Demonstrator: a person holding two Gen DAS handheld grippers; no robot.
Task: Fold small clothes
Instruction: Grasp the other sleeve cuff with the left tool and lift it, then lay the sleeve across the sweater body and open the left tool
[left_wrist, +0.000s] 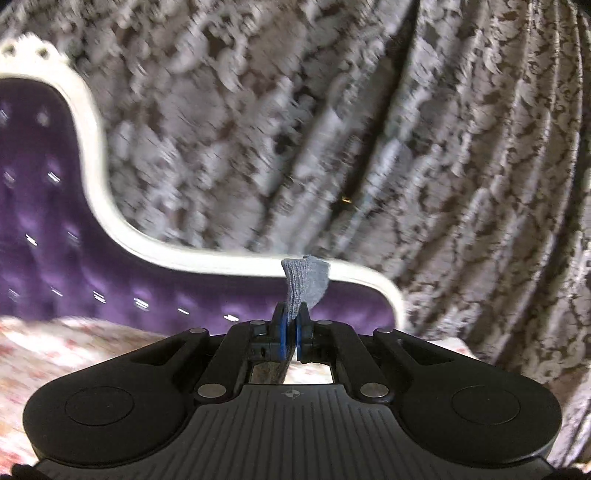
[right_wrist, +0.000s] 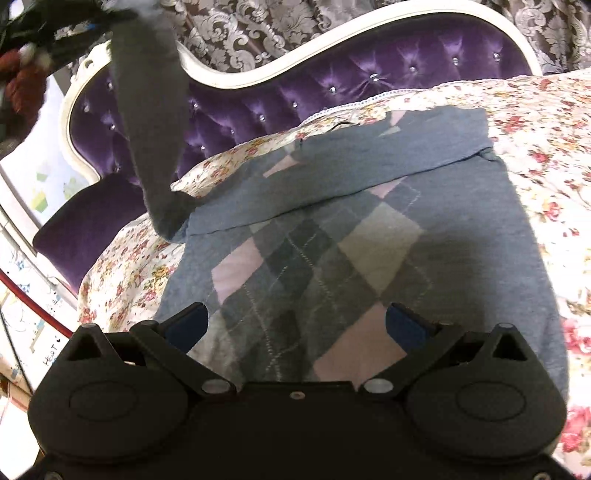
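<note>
In the left wrist view, your left tool was clamped tight on the ribbed cuff of the sweater's sleeve, raised before the purple headboard and patterned curtain.

In the right wrist view, your right tool stood wide and held nothing, above the blue argyle sweater lying flat on the floral bedspread. 1 sleeve lay folded across its chest; the other rose up-left.

"HEART" on left-side paper
</note>
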